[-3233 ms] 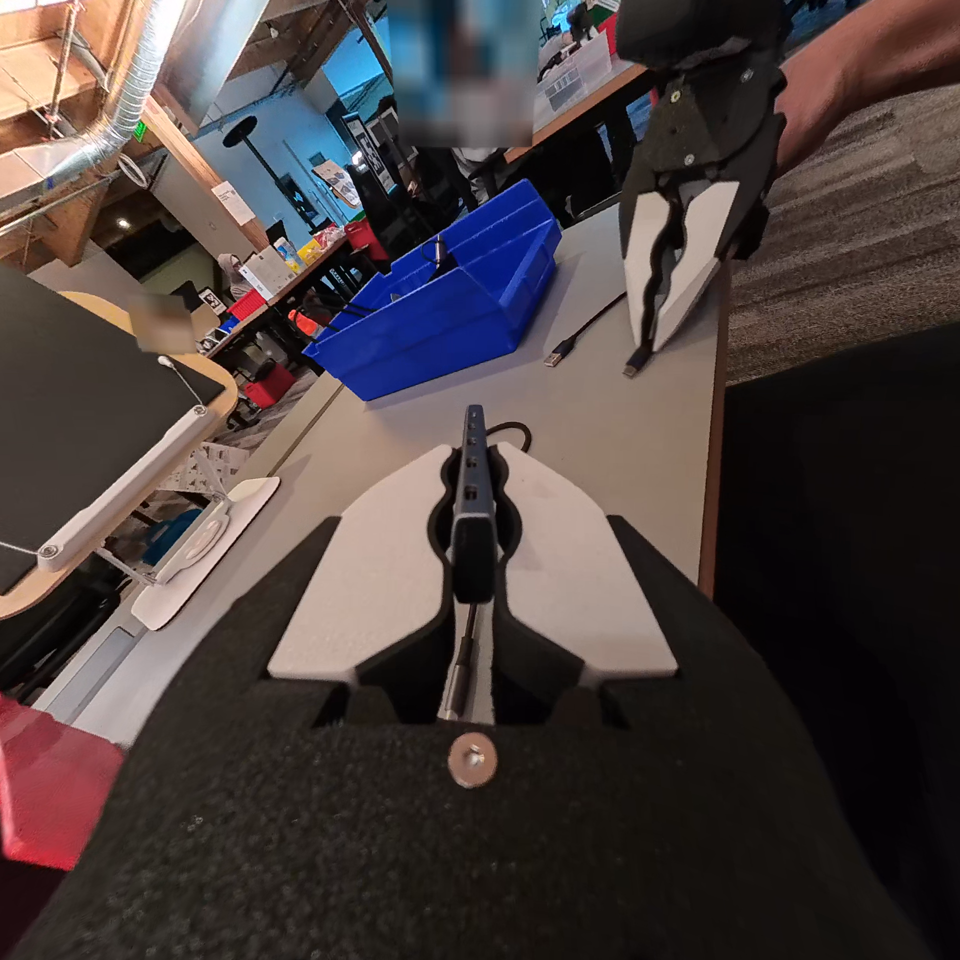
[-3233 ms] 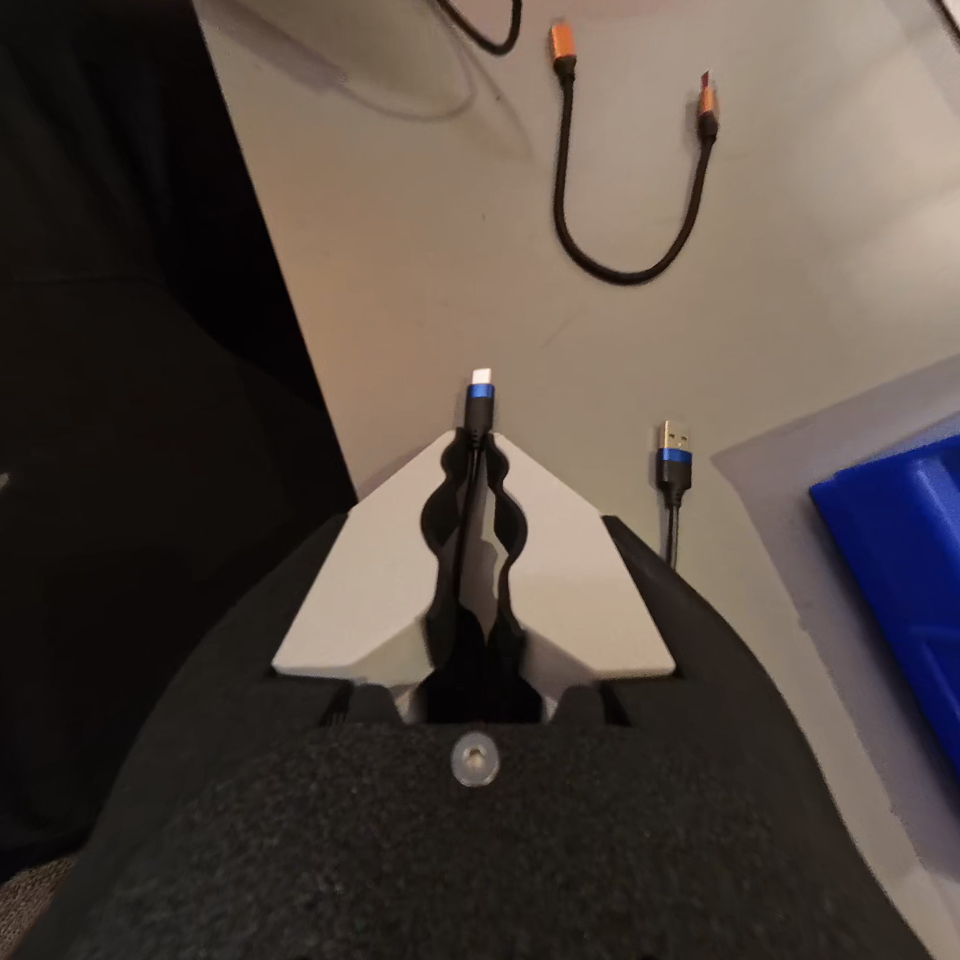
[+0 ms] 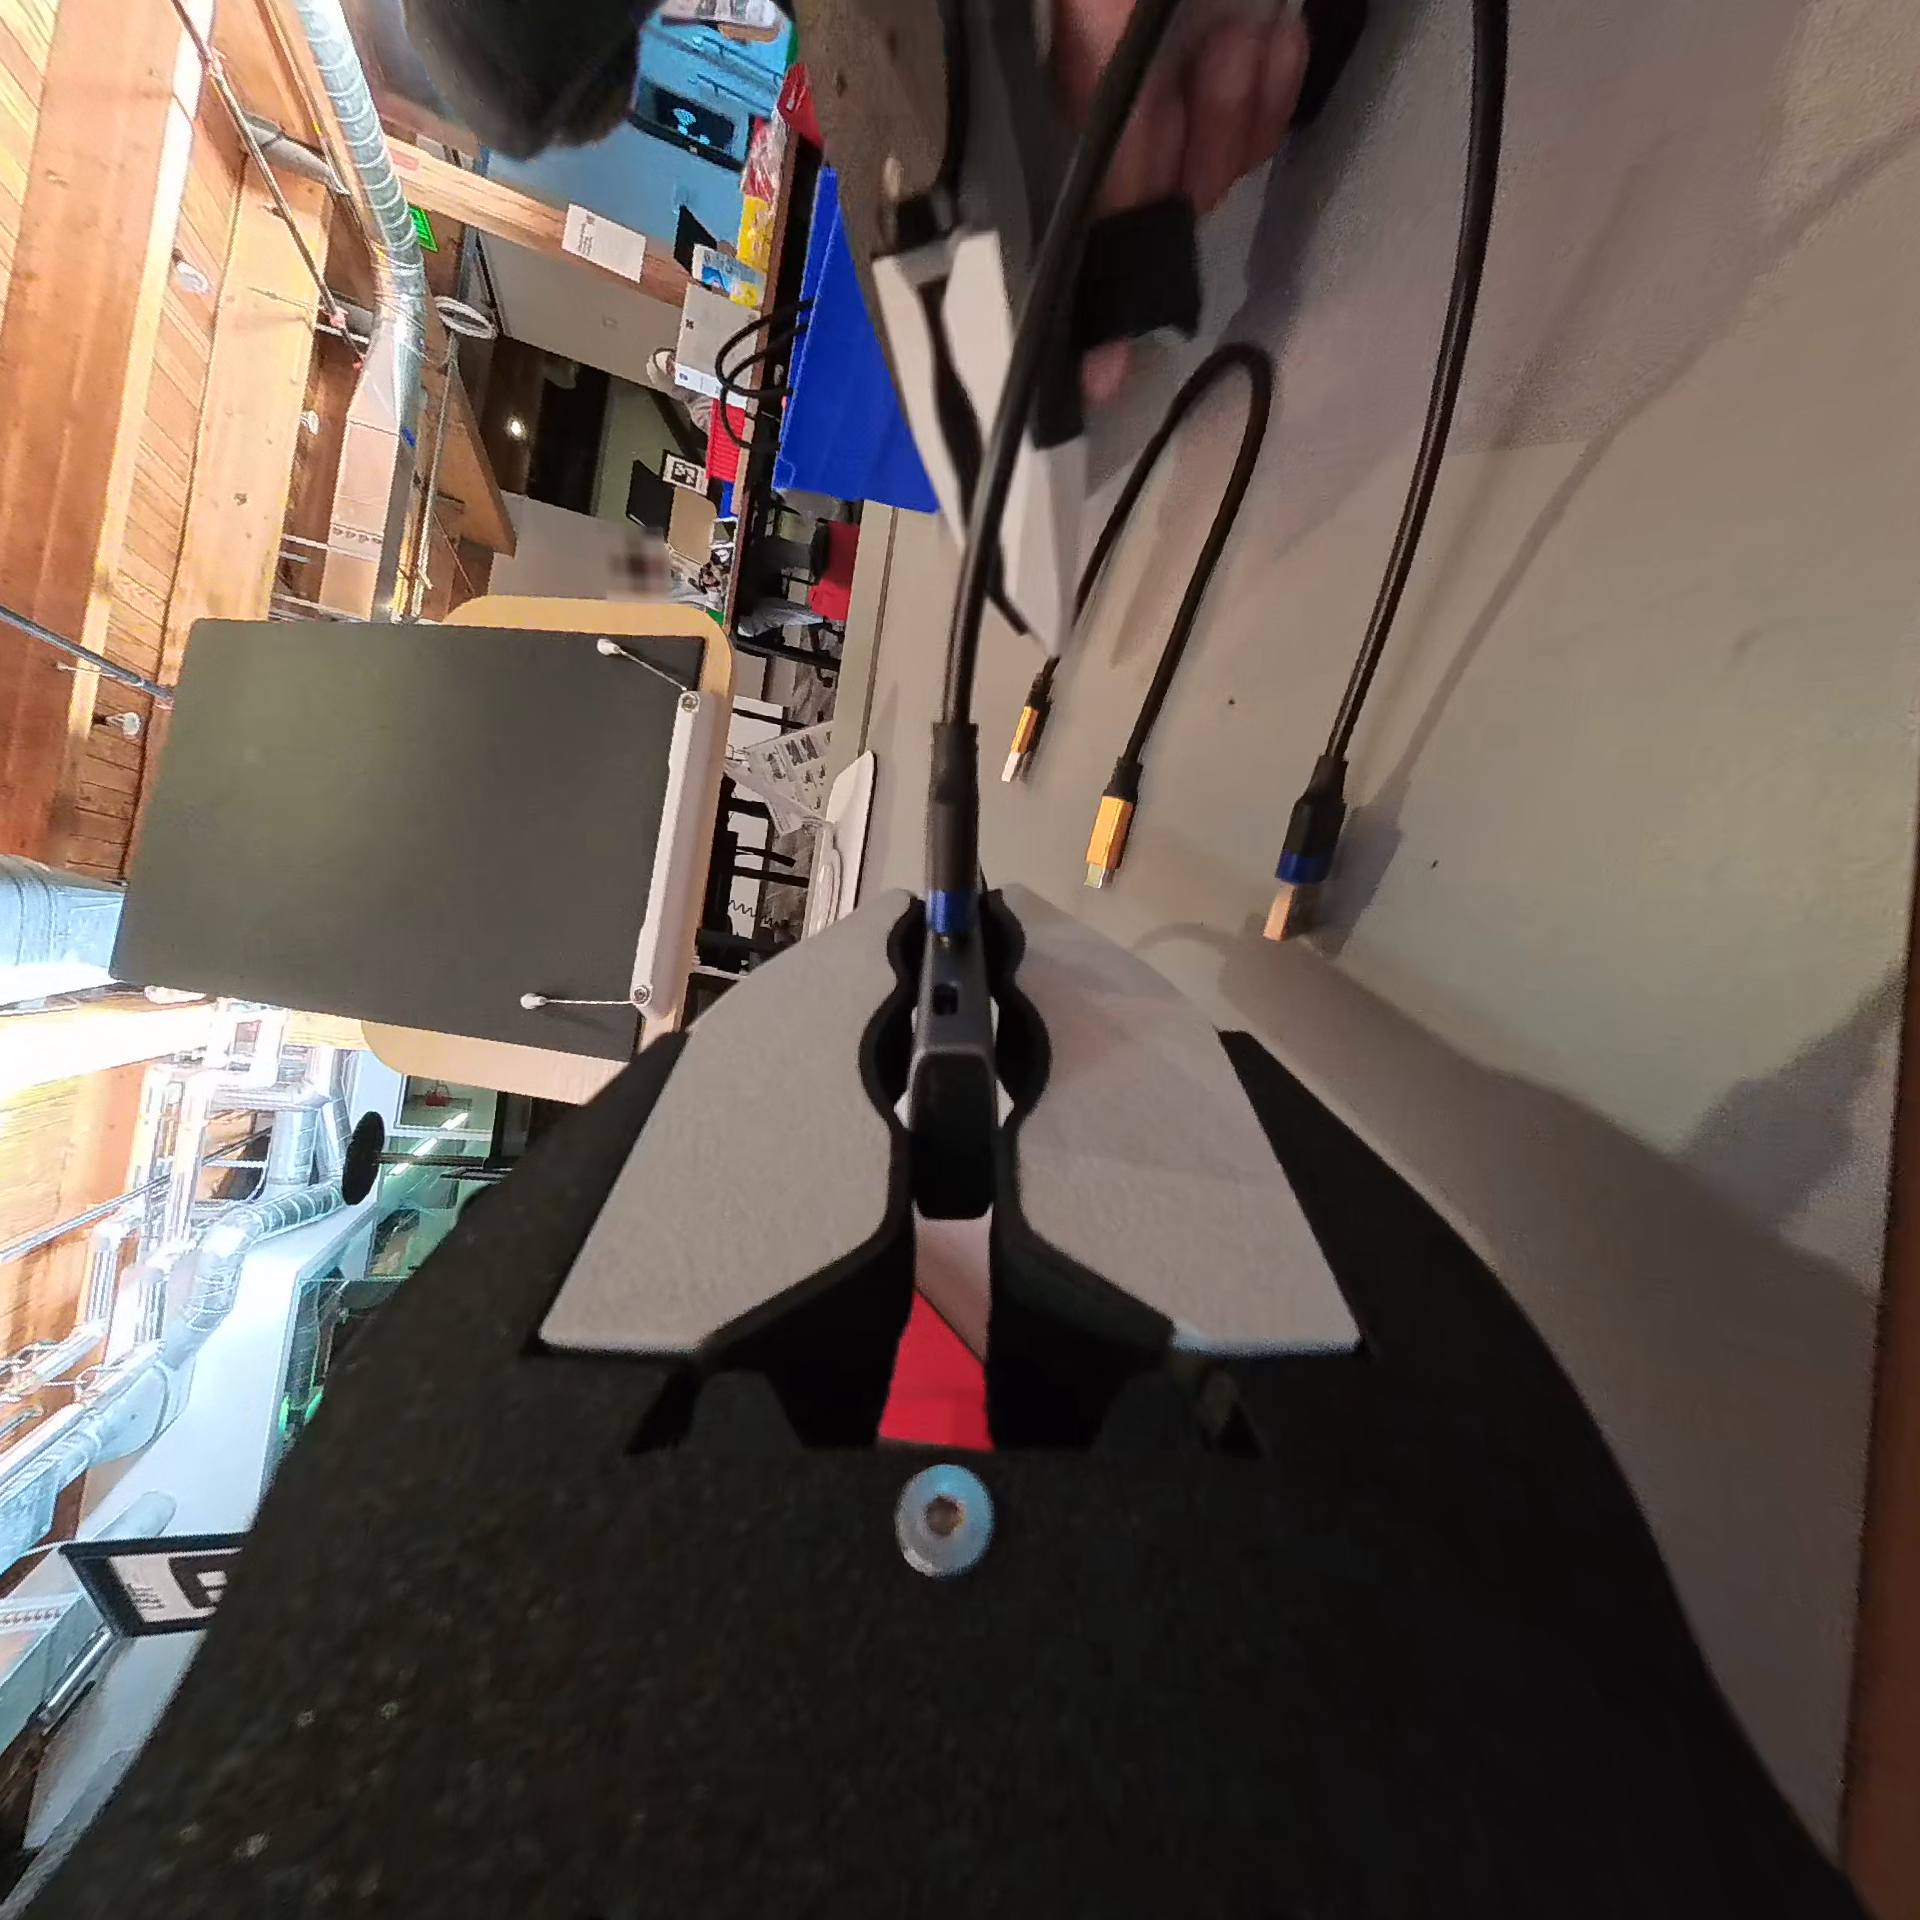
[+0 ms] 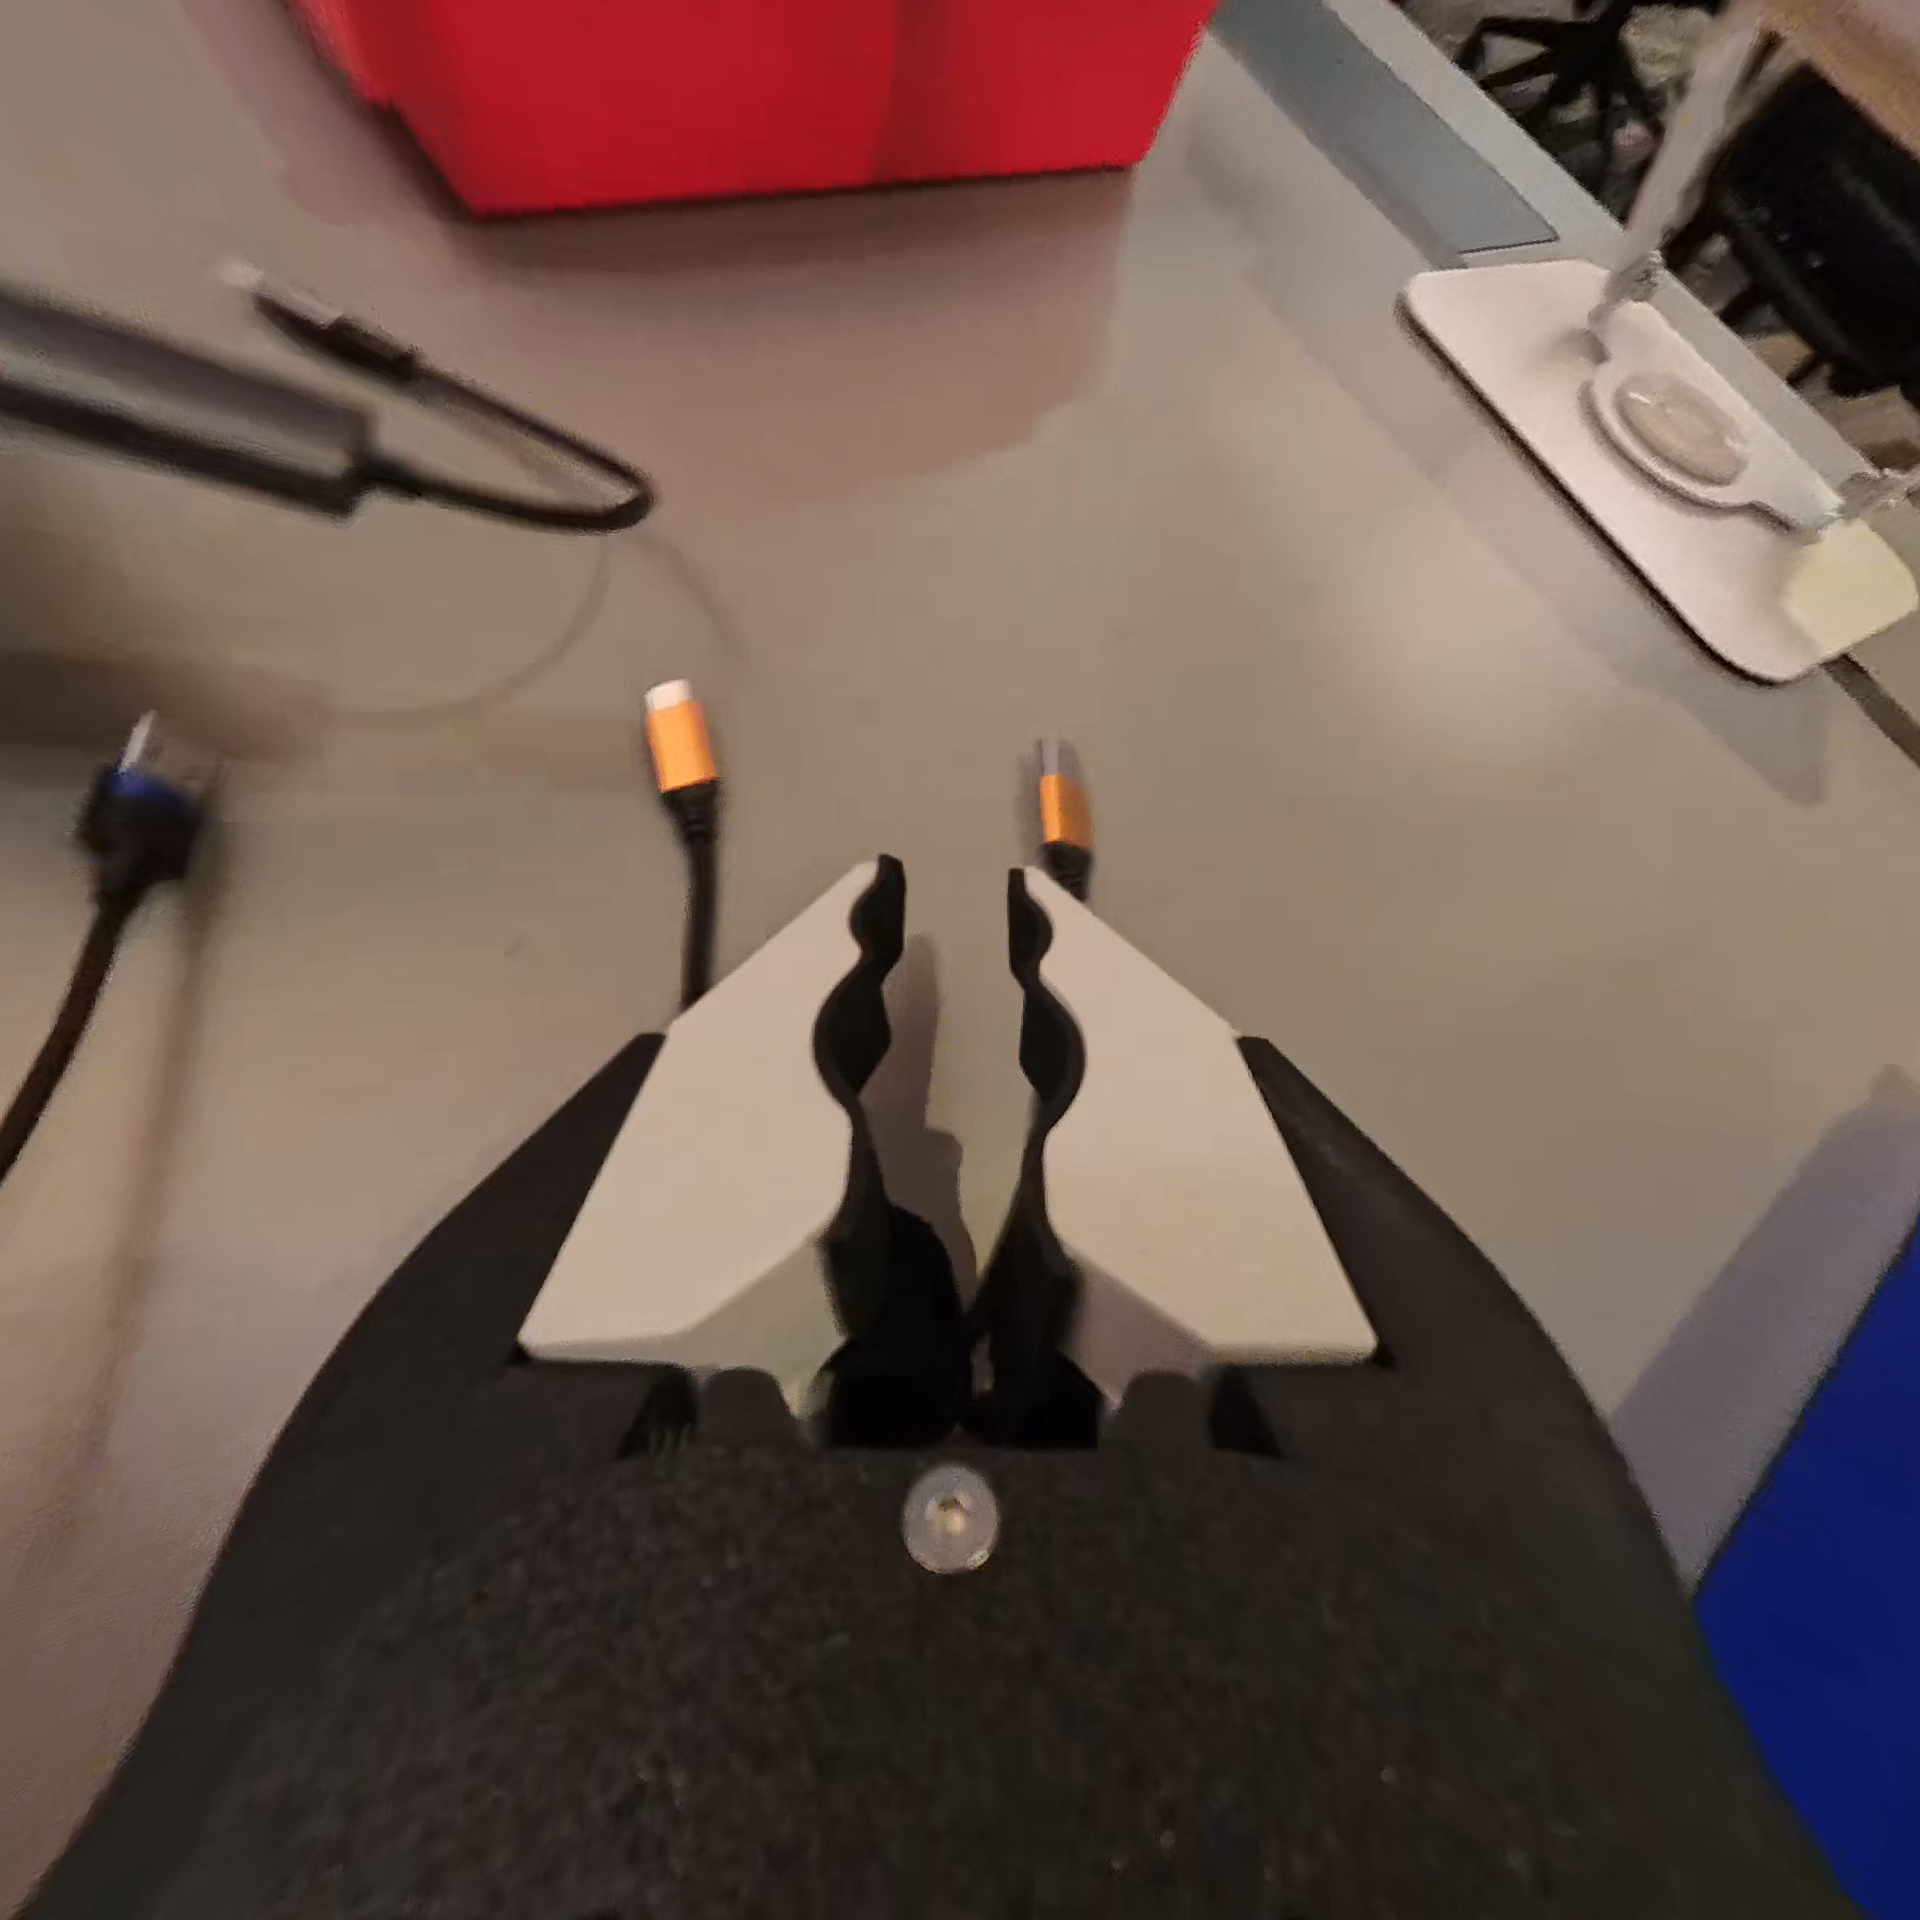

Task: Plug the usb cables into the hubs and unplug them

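Hub (image 3: 948,1081) clamped in left jaws with blue-collared cable (image 3: 954,821) plugged, right jaws parted, empty, above orange-tipped cable (image 4: 681,750)

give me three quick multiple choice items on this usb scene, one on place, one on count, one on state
1. Where is the hub?
A. in the blue bin
B. between the left tool's fingers
C. flat on the table

2. How many orange-sleeved plugs lie on the table?
A. one
B. two
C. four

3. The right tool is:
A. open, holding nothing
B. shut on a cable
C. shut on the hub

Key: B, the left tool clamps it; B, two plugs show; A, bare table shows between its fingers.
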Available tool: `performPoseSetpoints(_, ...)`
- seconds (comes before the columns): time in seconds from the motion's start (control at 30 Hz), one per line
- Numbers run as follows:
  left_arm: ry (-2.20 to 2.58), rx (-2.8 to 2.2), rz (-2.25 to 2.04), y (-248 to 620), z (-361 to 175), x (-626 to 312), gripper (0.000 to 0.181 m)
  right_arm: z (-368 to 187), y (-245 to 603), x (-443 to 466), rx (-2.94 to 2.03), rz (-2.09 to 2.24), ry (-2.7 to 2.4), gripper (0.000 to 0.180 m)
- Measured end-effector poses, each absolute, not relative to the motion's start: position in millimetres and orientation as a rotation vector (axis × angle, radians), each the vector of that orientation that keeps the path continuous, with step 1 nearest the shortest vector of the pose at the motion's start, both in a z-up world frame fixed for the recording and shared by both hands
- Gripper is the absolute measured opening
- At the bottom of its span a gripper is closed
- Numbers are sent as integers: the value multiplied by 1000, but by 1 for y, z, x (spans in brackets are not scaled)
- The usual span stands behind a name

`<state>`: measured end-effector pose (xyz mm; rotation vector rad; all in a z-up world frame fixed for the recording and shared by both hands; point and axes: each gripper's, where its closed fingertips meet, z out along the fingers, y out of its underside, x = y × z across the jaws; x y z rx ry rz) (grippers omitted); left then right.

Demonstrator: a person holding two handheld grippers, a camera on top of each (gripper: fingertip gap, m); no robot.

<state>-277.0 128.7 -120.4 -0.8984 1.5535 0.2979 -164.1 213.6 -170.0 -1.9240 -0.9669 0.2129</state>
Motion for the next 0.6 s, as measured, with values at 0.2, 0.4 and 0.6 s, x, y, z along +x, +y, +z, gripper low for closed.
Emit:
performPoseSetpoints(0.2,1555,-922,286,131,-125,-278,10,-193,246,-151,-2164,338,-845,19)
performPoseSetpoints(0.4,1534,-960,277,139,-125,-287,10,-161,214,-196,-1999,657,-921,21)
performPoseSetpoints(0.6,1540,-979,272,144,-129,-290,10,-183,178,-217,-1917,435,-1245,20)
